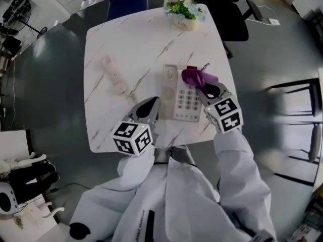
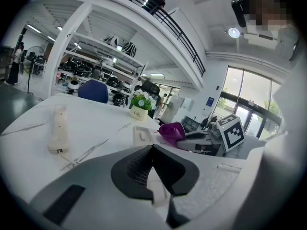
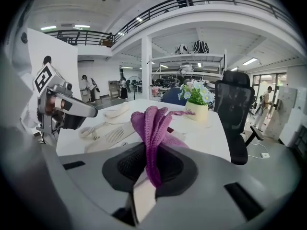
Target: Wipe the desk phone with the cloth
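Head view: the desk phone (image 1: 177,97) lay near the lower edge of the white marble table (image 1: 111,39). Its handset (image 1: 113,74) was off the base, apart to the left. The right gripper (image 1: 211,91) had the purple cloth (image 1: 196,76) pinched, with the bunch resting over the phone's upper right corner. That cloth covered the jaw tips, so the grip itself was hard to read here. The left gripper (image 1: 150,107) pointed at the phone's lower left edge, and contact could not be judged. A flower pot (image 1: 184,9) stood at the far edge. Bare tabletop lay open in the upper left, while the table's right edge ran close beside the right gripper.

Left gripper view: the jaws were closed together with nothing between them. The gripper body blocked the phone's near part, so only the base's far end showed, with the cloth just right of it. The handset lay alone at left centre, with clear marble around it.

Right gripper view: here the grip was plain, the jaws clamped on the cloth, which rose as a folded purple ridge at the frame's centre. It hid part of the phone, though the keypad showed to its left. The left gripper was cut off at the left edge. A black office chair (image 3: 235,114) stood past the table's right side.
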Demonstrator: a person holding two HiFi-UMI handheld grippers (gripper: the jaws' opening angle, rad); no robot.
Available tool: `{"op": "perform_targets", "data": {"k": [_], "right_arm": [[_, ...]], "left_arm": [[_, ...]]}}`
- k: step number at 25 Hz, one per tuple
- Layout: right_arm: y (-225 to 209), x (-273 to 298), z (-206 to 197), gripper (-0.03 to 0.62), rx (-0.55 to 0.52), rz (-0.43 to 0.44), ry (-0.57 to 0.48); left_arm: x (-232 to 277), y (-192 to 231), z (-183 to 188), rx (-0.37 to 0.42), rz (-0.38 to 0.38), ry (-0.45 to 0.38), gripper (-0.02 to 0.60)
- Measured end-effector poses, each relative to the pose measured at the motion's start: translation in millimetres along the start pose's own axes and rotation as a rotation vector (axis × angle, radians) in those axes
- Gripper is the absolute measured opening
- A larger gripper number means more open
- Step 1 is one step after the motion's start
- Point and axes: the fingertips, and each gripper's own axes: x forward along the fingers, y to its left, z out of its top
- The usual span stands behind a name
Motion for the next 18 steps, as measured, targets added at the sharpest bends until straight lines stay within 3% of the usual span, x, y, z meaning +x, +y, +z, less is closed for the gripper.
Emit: {"op": "perform_targets", "data": {"k": [18], "right_arm": [[25.3,-10.8,-16.7,0.040,0.015,0.031,0.022]], "left_arm": [[-12.0,-5.0,-9.2,-0.001,-0.006,0.000,-0.003]]}}
